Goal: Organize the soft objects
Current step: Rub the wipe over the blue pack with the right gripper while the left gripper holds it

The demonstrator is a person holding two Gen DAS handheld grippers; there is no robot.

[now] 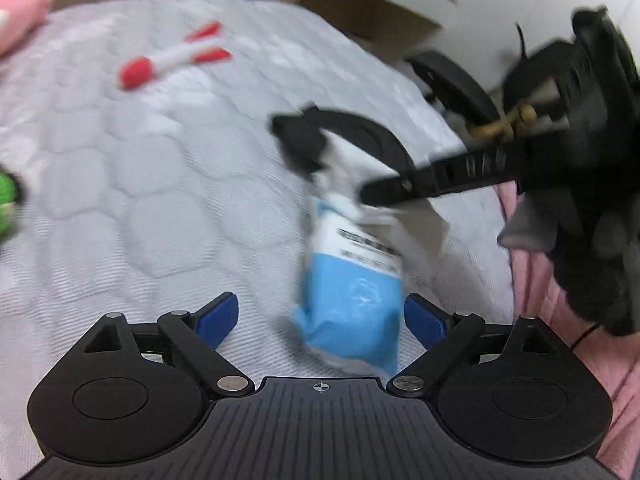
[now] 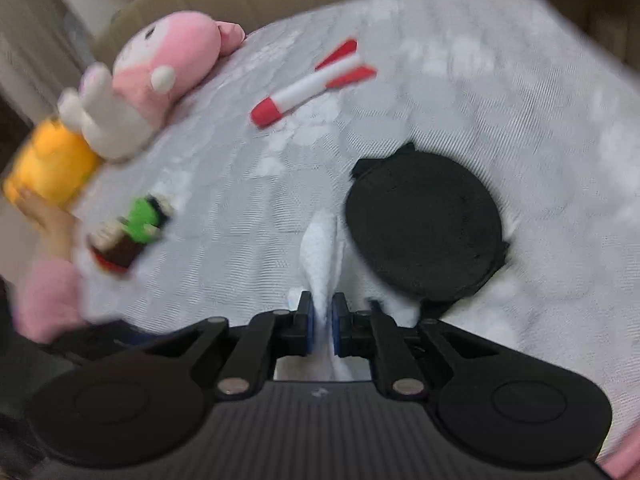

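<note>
The right gripper (image 2: pixel 321 322) has its blue-padded jaws pinched tight on the white top of a soft blue-and-white plastic tissue pack (image 1: pixel 352 280), which hangs above the grey quilted bedspread (image 1: pixel 140 184). The left gripper (image 1: pixel 320 320) waits with its jaws spread wide, the pack's blue lower end dangling between its pads without clear contact. On the bedspread lie a red-and-white plush rocket (image 2: pixel 312 82), a pink-and-white plush toy (image 2: pixel 156 76), a yellow plush cushion (image 2: pixel 50 160), a small green-and-brown plush figure (image 2: pixel 128 232) and a flat black round pad (image 2: pixel 424 226).
</note>
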